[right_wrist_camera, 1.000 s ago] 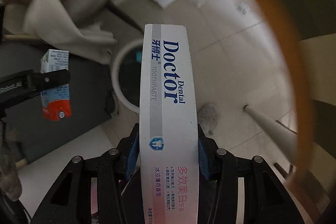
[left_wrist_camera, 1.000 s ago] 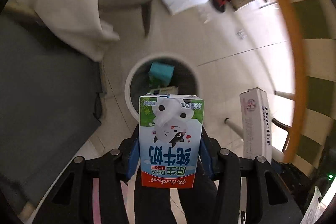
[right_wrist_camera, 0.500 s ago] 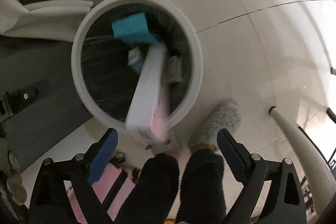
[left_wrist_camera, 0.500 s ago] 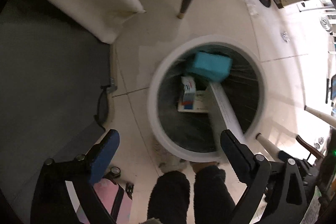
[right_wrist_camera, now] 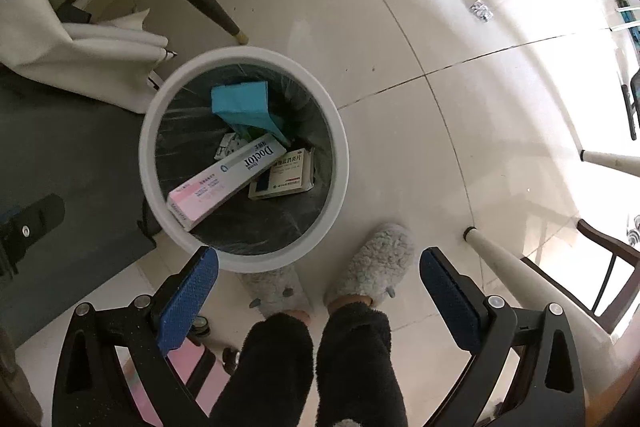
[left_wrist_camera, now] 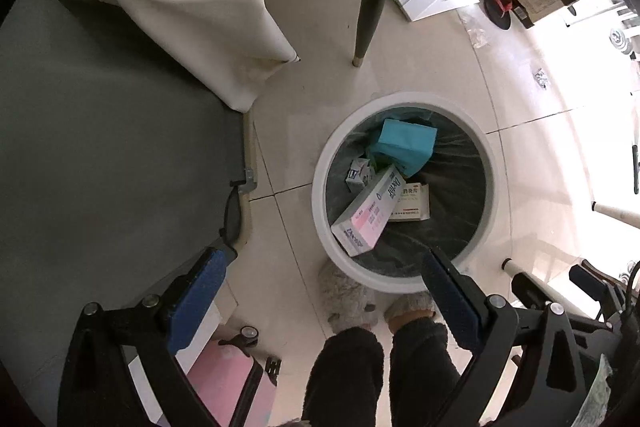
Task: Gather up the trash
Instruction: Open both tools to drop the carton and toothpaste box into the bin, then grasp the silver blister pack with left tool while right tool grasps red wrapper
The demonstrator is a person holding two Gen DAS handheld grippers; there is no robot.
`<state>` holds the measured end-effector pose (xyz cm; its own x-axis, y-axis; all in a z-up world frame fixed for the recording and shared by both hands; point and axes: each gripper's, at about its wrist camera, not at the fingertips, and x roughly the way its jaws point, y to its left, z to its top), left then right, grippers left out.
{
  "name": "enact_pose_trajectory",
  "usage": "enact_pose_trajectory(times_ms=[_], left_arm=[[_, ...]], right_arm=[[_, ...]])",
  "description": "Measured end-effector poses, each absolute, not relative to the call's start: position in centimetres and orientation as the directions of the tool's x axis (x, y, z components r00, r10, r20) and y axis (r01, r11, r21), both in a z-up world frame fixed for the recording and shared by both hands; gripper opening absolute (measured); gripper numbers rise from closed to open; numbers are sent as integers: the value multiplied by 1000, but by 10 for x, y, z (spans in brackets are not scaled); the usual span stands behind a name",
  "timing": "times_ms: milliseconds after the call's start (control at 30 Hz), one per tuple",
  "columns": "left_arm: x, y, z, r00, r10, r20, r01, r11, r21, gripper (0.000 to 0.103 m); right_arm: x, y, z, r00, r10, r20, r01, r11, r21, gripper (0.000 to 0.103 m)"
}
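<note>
Now that both our left gripper point(left_wrist_camera: 320, 291) and right gripper point(right_wrist_camera: 318, 283) hang wide-jawed and empty, the long white-and-pink toothpaste box point(right_wrist_camera: 226, 181) and small milk carton point(left_wrist_camera: 360, 175) lie inside the round white lined bin point(right_wrist_camera: 340, 163), so this load is delivered

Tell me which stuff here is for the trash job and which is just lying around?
For the job: bin, toothpaste box, teal box, medicine box, milk carton, left gripper, right gripper, both open and empty.

Lying around: chair leg, cloth, slippers, pink case.
</note>
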<state>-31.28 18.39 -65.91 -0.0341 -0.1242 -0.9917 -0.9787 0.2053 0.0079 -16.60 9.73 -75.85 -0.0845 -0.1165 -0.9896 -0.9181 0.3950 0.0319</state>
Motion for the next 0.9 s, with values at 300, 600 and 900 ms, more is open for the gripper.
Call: enact_pose_trajectory(times_ms=[300, 600, 900], left_arm=[[-316, 174, -586, -8, -81, -997, -982, 188, -7, 100], [-324, 160, -496, -1, -51, -999, -981, 192, -9, 100], [-324, 144, -387, -20, 32, -999, -970, 242, 27, 100]], right_arm=[[-165, 92, -675, -64, -41, -997, -920, 390, 43, 102], [-170, 80, -566, -71, 17, -997, -926, 370, 72, 102], [-173, 60, -451, -108, 87, -990, -912, 389, 134, 102]])
